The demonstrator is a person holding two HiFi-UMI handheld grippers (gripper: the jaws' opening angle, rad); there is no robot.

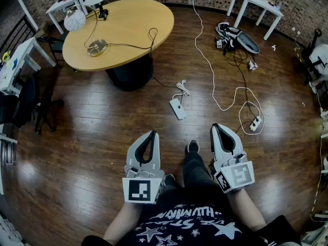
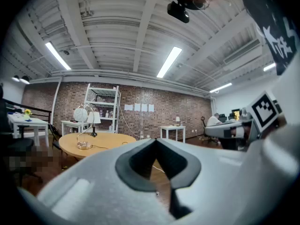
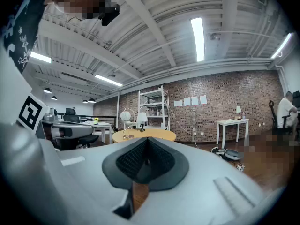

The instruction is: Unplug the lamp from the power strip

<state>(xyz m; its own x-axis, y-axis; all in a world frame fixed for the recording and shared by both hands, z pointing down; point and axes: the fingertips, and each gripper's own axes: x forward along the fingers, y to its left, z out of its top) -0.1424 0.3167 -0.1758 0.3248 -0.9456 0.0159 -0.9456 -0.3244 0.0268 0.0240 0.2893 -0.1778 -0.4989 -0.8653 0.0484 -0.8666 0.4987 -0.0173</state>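
By my judgement the task is not yet begun. The lamp (image 1: 75, 20) stands on the round desk (image 1: 128, 19). Its black cord (image 1: 128, 46) runs down toward the white power strip (image 1: 177, 108) on the floor, but the plug is too small to judge. The left gripper (image 1: 152, 134) and the right gripper (image 1: 215, 127) are well apart from the strip, with their jaws closed together on nothing. The approach, the grasp and the pull are all left.
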